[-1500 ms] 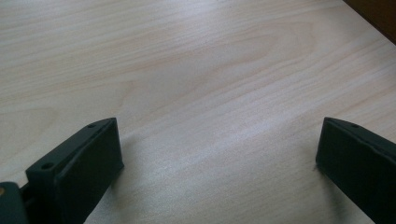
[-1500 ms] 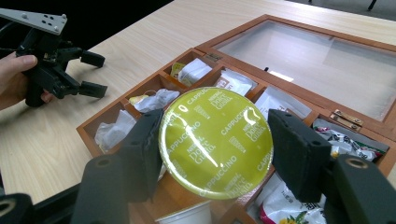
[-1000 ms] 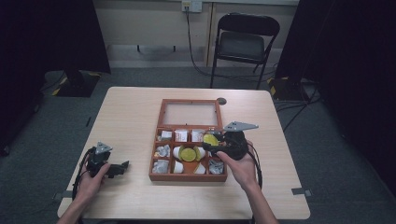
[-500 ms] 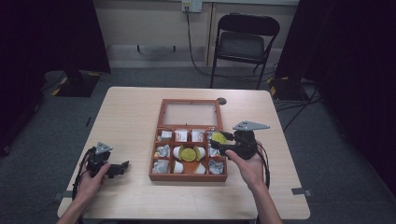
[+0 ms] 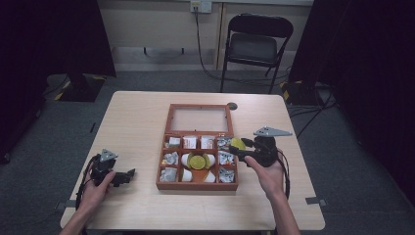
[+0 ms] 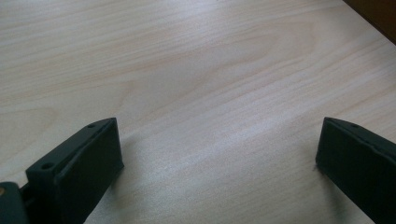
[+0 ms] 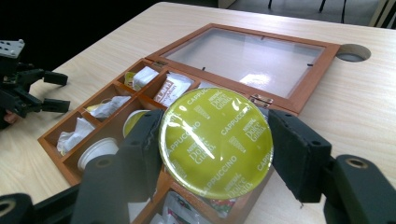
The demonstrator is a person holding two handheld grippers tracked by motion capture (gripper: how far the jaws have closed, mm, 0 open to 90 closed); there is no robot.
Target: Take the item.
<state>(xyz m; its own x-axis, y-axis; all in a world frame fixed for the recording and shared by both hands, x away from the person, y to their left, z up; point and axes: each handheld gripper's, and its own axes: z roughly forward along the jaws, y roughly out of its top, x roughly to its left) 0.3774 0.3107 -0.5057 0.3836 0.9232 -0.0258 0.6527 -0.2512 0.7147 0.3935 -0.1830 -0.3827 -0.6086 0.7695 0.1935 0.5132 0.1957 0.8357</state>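
Between the two black jaws at the centre of the right gripper view, a yellow-green coffee capsule point(image 7: 215, 141) is clamped, its foil lid printed "Cappuccino" and "Dolce Gusto" and turned toward the camera. The capsule is held by the right gripper point(image 7: 215, 149) above the right edge of the wooden compartment box point(image 5: 168, 182), as is seen right of centre in the high view, where the capsule point(image 5: 238, 143) appears as a small yellow spot at the gripper's point(image 5: 241, 148) tips. A second yellow-green capsule point(image 5: 197, 161) is seen lying in the box's middle compartment, with white capsules point(image 5: 186, 175) beside it and wrapped sachets point(image 5: 170, 158) in the outer cells. The box's glass-panelled lid point(image 5: 199, 119) is laid open flat on the table, toward the top of the frame. The right hand point(image 5: 268, 172) is wrapped around the gripper body from below.

At the lower left of the high view, the left gripper point(image 5: 128, 175) is held low over the pale wooden table point(image 5: 132, 122) by the left hand point(image 5: 95, 188), well apart from the box. In the left gripper view its jaws are spread wide with nothing but bare wood grain between them.

A black folding chair point(image 5: 255, 46) stands beyond the table at the top of the frame.
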